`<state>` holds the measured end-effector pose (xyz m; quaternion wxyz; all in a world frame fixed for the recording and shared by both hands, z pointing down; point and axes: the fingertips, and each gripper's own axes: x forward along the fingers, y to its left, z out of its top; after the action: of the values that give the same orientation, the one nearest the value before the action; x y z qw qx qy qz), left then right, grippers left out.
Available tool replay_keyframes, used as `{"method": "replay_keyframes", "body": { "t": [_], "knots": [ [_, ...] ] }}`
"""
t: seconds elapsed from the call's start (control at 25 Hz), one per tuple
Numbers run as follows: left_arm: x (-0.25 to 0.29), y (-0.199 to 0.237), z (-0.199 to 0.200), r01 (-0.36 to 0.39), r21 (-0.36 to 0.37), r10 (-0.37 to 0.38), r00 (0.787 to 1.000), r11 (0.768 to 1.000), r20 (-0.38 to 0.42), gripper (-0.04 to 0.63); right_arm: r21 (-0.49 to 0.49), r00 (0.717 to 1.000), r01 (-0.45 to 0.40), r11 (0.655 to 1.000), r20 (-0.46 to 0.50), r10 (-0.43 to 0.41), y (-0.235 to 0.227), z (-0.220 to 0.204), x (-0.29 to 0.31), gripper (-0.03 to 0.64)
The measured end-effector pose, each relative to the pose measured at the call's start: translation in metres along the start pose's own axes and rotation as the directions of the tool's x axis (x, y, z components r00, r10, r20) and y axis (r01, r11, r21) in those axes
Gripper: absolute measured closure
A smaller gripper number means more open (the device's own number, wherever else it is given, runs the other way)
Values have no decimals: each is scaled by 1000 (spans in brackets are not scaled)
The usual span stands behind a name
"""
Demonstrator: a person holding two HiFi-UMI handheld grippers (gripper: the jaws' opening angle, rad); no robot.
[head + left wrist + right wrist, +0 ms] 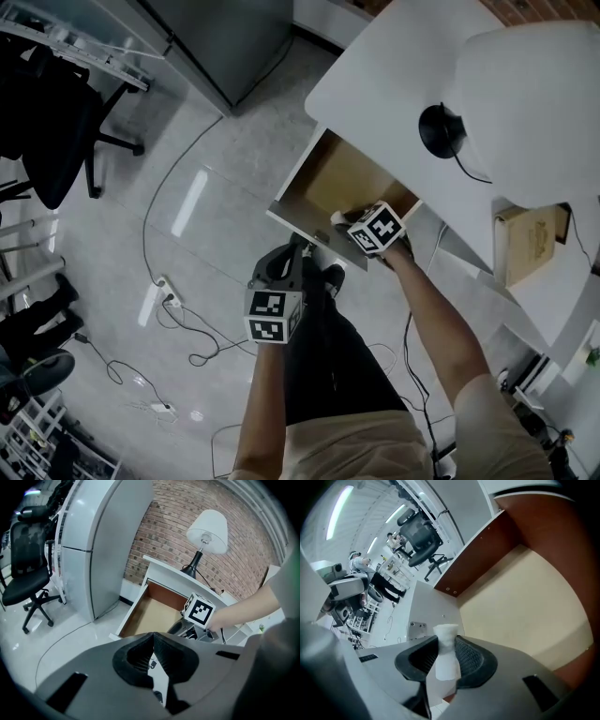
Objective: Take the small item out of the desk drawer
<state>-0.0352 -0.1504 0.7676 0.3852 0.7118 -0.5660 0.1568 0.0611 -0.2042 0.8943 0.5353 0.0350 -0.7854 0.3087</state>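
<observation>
My right claw (446,644) gripped the small white wad (446,665) at its waist, just above the open drawer (342,173). My left claw (152,639) was clenched empty near the drawer's front. The wad looked light and soft, squashing where pinched, so a gentle mid-body hold seemed right.

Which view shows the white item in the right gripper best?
The right gripper view: the white item sits clamped in the right gripper, over the open drawer. The head view shows only its white tip; the left gripper view doesn't show it.
</observation>
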Motion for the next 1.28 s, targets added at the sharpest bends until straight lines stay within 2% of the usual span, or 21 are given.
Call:
{"method": "replay_keyframes", "body": {
  "t": [0.2, 0.44, 0.6, 1.0, 1.28],
  "knots": [
    [-18, -13, -18, 6, 19, -6, 1000, 1000, 4, 578, 19, 997, 33, 999, 63, -34, 21, -6, -5, 479],
    [-33, -28, -14, 21, 56, -21, 1000, 998, 2, 578, 51, 983, 57, 997, 169, -65, 45, 10, -28, 479],
    [-51, -38, 4, 18, 84, -18, 1000, 996, 10, 578, 44, 969, 62, 997, 235, -70, 69, 22, -52, 479],
    [-75, -77, 32, 36, 167, -37, 999, 985, 3, 578, 74, 906, 101, 992, 405, -122, 100, 31, -132, 479],
    [-85, -89, 42, 50, 149, -56, 998, 988, 40, 578, 101, 861, 145, 984, 478, -176, 116, 24, -166, 480]
  ]
}}
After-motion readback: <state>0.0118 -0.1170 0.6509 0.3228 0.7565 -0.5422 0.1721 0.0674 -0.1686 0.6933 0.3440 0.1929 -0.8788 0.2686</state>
